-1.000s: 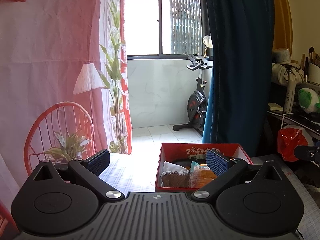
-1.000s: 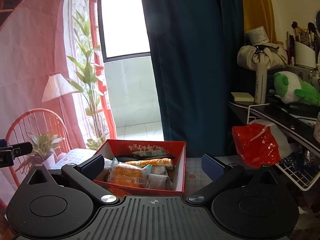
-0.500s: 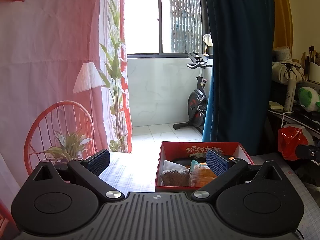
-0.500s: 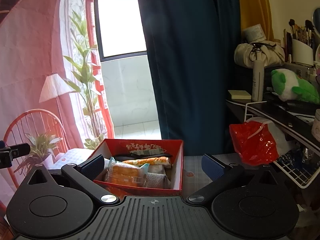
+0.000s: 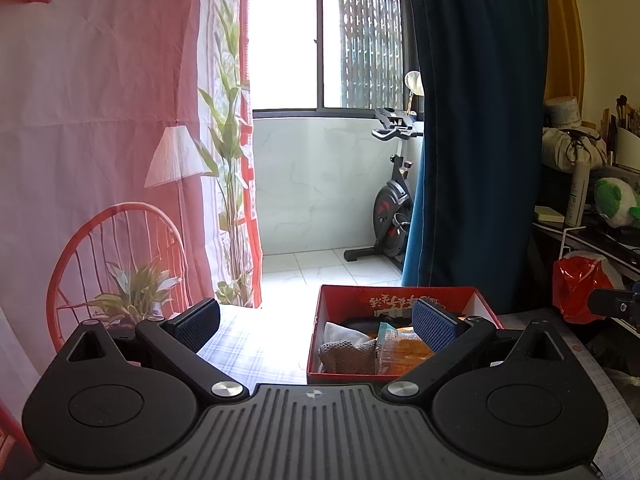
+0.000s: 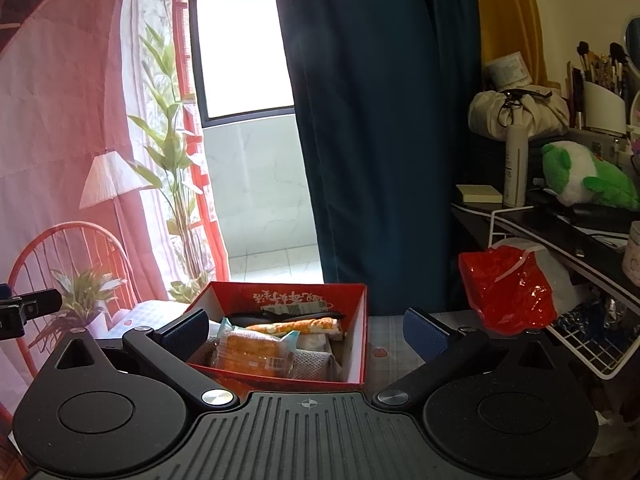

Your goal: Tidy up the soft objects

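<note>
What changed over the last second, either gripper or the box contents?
Only slight camera drift: in the right wrist view the red box and red plastic bag slid a little left and down, so the right gripper shifted slightly. The left gripper barely moved. Nothing was gripped or released; both are open and empty. The orange snack packet and grey knit cloth lie as before.

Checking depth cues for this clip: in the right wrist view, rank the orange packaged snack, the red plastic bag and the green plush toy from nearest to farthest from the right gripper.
1. Orange packaged snack: in the red box, just ahead of the right gripper, left of centre.
2. Red plastic bag: farther, to the right, by the white wire rack.
3. Green plush toy: farthest, up on the right-hand shelf.
</note>
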`<state>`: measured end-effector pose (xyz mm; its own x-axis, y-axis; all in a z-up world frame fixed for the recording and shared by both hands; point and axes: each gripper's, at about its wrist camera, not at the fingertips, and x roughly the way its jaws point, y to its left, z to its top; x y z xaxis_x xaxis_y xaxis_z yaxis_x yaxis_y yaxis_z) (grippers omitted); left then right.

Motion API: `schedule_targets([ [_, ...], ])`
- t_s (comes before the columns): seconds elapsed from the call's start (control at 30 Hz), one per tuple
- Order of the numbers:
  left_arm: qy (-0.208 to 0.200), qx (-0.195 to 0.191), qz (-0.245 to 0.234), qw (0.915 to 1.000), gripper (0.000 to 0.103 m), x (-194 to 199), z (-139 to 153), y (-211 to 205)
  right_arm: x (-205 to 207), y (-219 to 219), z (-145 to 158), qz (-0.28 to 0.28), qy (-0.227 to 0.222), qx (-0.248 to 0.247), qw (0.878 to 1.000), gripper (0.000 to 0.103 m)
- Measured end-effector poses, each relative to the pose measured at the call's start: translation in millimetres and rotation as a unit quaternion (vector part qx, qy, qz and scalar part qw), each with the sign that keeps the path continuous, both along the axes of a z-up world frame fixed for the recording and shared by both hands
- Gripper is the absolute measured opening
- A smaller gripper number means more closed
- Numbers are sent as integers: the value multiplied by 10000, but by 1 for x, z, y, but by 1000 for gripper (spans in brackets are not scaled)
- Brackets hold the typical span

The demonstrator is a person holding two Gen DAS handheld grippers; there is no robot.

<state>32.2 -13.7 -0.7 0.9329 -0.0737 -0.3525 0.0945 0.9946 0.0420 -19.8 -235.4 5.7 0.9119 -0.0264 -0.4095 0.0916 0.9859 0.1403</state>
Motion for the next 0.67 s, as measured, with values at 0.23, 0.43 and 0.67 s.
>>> schedule_targets([
  [0.23,-48,-2,-12,10000,103,-2,0,2,-3,-1,3,8,-93,-57,9999,103],
  [0.43,-62,-2,-28,10000,103,-2,0,2,-3,-2,3,17,-99,-63,9999,103],
  [0.67,-56,-19,-79,10000,103,-2,0,5,-3,-2,3,20,-95,-60,9999,103],
])
